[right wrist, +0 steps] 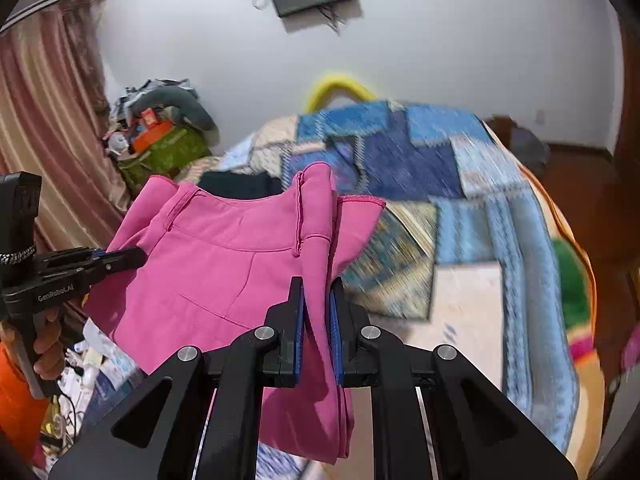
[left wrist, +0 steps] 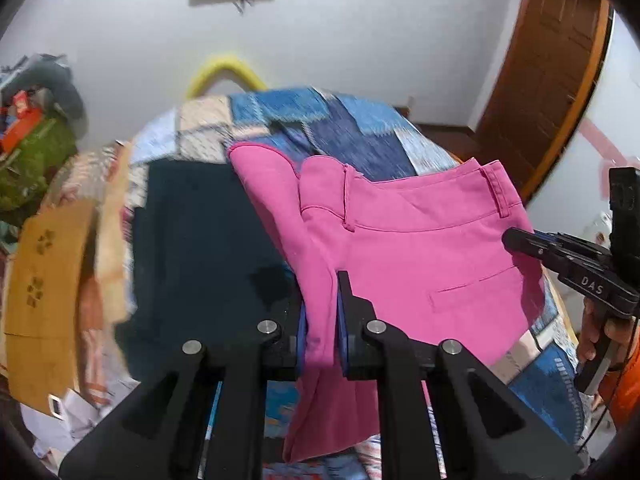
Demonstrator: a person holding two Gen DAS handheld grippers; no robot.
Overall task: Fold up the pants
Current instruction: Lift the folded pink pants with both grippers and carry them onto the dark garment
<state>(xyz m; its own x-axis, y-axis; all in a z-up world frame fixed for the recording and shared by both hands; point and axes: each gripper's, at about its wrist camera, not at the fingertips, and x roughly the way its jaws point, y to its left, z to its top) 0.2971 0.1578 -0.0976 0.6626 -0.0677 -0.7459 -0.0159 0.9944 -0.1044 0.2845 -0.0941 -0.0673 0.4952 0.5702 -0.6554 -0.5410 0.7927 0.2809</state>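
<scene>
While each claw pinches a side of the pink pants (left wrist: 400, 248), left claw (left wrist: 320, 332) and right claw (right wrist: 318, 332) hold them stretched above the bed (right wrist: 472, 240). Their waistband runs claw to claw; the legs seemingly hang below, near side.

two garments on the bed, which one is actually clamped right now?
The pink pants, held up with both the left gripper and right gripper shut on them. The dark navy garment lies flat on the patchwork blanket, ungripped.
</scene>
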